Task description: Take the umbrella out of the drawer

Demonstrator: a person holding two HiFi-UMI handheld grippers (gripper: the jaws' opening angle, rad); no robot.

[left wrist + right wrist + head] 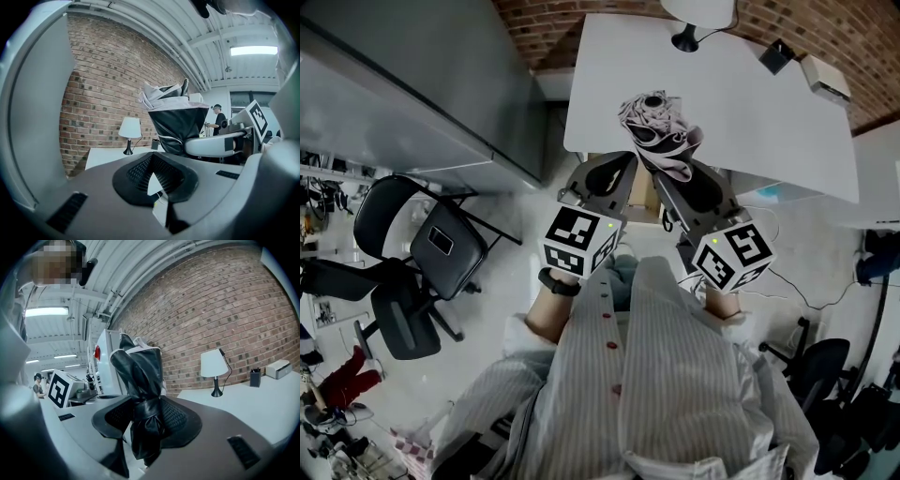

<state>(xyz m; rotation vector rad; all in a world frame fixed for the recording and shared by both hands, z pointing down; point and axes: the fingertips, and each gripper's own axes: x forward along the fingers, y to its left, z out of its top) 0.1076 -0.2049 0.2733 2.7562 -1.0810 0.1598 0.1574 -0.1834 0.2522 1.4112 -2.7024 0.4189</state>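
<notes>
At the white bench's (769, 122) near edge, my right fingers (176, 420) clamp the folded umbrella (140, 376) upright. My left fingers (138, 171) sit closed together, empty.

Umbrella (139, 380): black cloth, slightly glossy, creased. Desk (741, 122): smooth matt white top. Wall (225, 310): rough red brick. Right hand-held gripper (143, 408) pads (179, 420): matt black, ribbed.

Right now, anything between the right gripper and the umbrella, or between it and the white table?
Nothing visible. The right gripper is shut on the folded umbrella, held over the white table's near edge. The lamp stands at the far edge, clear of it.
</notes>
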